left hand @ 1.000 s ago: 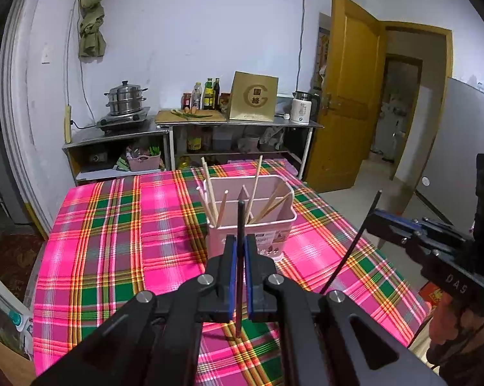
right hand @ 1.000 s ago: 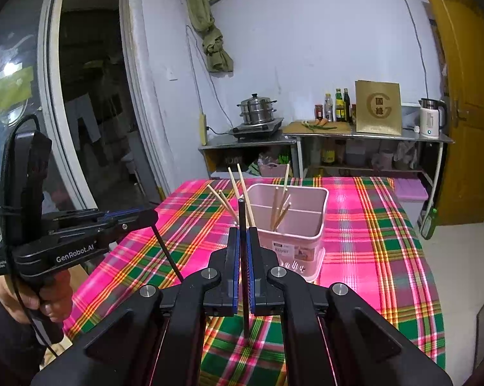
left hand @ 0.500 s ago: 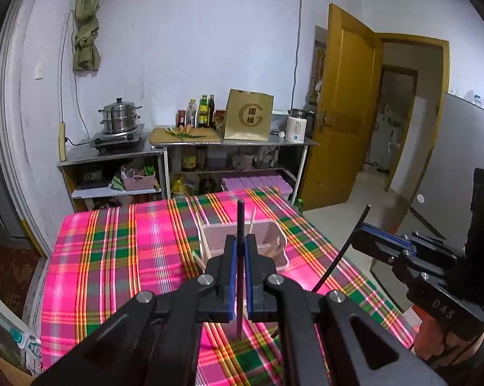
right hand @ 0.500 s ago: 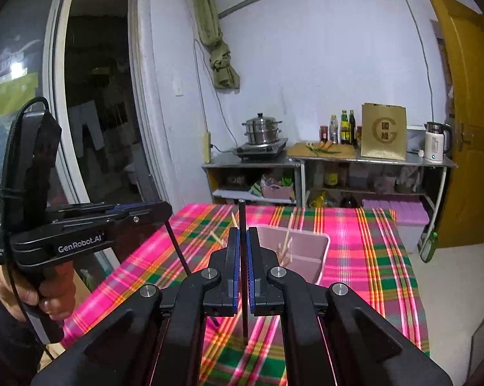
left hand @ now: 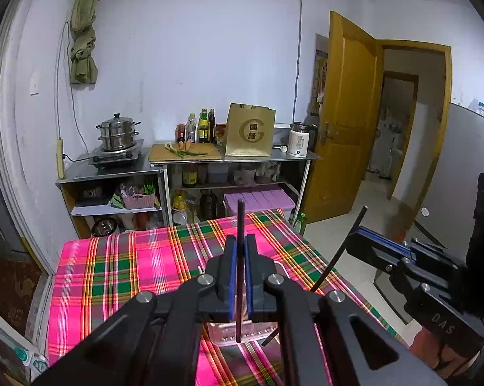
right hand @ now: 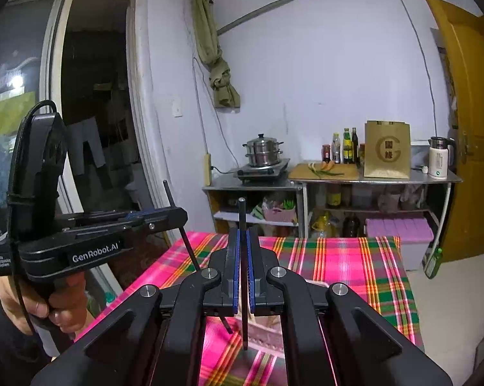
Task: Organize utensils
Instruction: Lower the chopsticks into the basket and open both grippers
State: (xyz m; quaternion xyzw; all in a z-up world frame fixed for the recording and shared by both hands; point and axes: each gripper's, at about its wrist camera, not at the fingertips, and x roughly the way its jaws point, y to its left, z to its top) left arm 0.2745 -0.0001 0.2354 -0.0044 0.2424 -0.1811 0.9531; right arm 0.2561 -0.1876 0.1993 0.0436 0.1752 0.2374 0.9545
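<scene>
Both tongs are pinched tight, each on a dark chopstick. Our left gripper [left hand: 241,244] has its blue-lined fingers closed on a black chopstick [left hand: 240,225] that stands nearly upright, its top above the fingertips and its lower end hanging below them. Our right gripper [right hand: 243,241] clamps a second black chopstick [right hand: 242,218] the same way, upright between the blue pads. From the left camera we see the right gripper off to the right with its stick slanting; from the right camera the left gripper sits to the left, gripped by a hand [right hand: 53,305].

Below and just beyond both sets of fingers we glimpse the pink utensil holder [left hand: 229,334], mostly hidden behind the gripper arms; it stands on the plaid tablecloth [left hand: 129,267], near our edge of the table. We cannot tell what it holds from these views.

Far across the room, against the wall, we see a steel steamer pot [left hand: 118,135] on a burner, a cutting board [left hand: 185,152] with greens, bottles, a gold paper bag [left hand: 250,135] and a white kettle [left hand: 298,143]. A yellow door [left hand: 348,122] stands open on the right
</scene>
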